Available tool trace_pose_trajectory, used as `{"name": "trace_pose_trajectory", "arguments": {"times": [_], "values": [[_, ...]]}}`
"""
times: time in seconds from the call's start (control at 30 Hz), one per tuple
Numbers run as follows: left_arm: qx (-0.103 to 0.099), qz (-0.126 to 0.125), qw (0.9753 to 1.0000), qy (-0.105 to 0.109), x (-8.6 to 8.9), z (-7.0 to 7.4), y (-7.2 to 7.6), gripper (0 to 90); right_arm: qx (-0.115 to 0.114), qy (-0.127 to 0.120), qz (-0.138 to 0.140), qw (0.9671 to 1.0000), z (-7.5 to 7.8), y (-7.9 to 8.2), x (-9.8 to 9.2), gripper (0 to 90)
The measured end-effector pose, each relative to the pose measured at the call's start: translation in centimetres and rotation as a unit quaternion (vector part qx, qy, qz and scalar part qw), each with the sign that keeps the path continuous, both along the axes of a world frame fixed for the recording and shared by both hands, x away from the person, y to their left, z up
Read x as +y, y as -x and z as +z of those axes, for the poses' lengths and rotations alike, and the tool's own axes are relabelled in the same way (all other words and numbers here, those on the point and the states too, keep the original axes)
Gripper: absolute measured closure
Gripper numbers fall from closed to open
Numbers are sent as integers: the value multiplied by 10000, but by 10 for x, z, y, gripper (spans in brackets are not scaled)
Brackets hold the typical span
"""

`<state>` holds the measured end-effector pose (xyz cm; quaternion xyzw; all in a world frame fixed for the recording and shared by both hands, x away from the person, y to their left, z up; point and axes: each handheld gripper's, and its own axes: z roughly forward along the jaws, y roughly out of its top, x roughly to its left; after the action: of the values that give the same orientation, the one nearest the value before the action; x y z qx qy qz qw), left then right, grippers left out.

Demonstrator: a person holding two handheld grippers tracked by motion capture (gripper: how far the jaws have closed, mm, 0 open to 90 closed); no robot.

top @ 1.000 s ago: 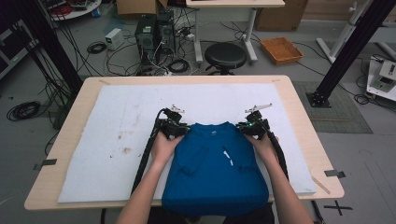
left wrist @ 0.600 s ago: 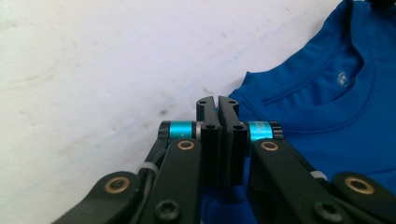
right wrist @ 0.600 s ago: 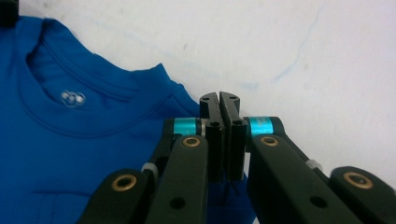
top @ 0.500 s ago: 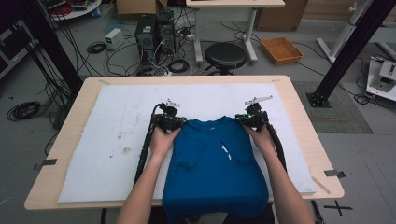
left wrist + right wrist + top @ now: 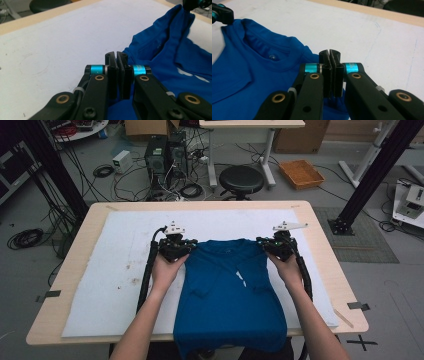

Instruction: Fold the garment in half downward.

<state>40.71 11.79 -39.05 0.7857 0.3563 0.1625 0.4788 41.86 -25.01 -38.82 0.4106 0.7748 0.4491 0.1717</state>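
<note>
A blue T-shirt (image 5: 227, 295) lies on the white mat (image 5: 115, 270), collar toward the far side, hem hanging over the table's near edge. My left gripper (image 5: 186, 245) is shut on the shirt's left shoulder; in the left gripper view its jaws (image 5: 116, 56) pinch the blue cloth (image 5: 160, 57). My right gripper (image 5: 265, 243) is shut on the right shoulder; the right gripper view has its jaws (image 5: 329, 55) closed on fabric beside the collar (image 5: 270, 56). Both sleeves look folded in over the body.
The white mat covers most of the wooden table (image 5: 320, 240). Behind the table stand a black stool (image 5: 241, 179), computer towers (image 5: 162, 152) with cables, and an orange tray (image 5: 301, 173) on the floor. A black frame post (image 5: 372, 175) rises at the right.
Both grippers have moved away from me across the mat, pulling the shirt's shoulders farther onto the table. Their hold on the shirt is unchanged.
</note>
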Motion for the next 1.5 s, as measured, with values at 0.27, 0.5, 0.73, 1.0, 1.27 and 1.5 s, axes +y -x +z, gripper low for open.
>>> {"name": "trace_pose_trajectory", "arguments": {"times": [0.27,0.5,0.73,1.0,1.27,1.5], "values": [[-306,-526,9980,-195,-3,7,54,875,-318,-31,207,9993,9,59,-5,894],[-375,-868,9948,-377,-4,0,94,875,-459,23,281,9986,1,103,-12,894],[-417,-1119,9912,-573,-2,-10,126,874,-496,133,364,9980,-10,142,-19,894],[-416,-1391,9857,-855,-9,-23,154,873,-454,415,496,9969,-24,171,-17,894],[-314,-1558,9820,-1018,-12,-35,169,871,-251,703,602,9954,-40,194,-18,890],[-139,-1738,9771,-1218,-13,-42,181,832,-204,981,670,9927,-46,205,-16,848]]}}
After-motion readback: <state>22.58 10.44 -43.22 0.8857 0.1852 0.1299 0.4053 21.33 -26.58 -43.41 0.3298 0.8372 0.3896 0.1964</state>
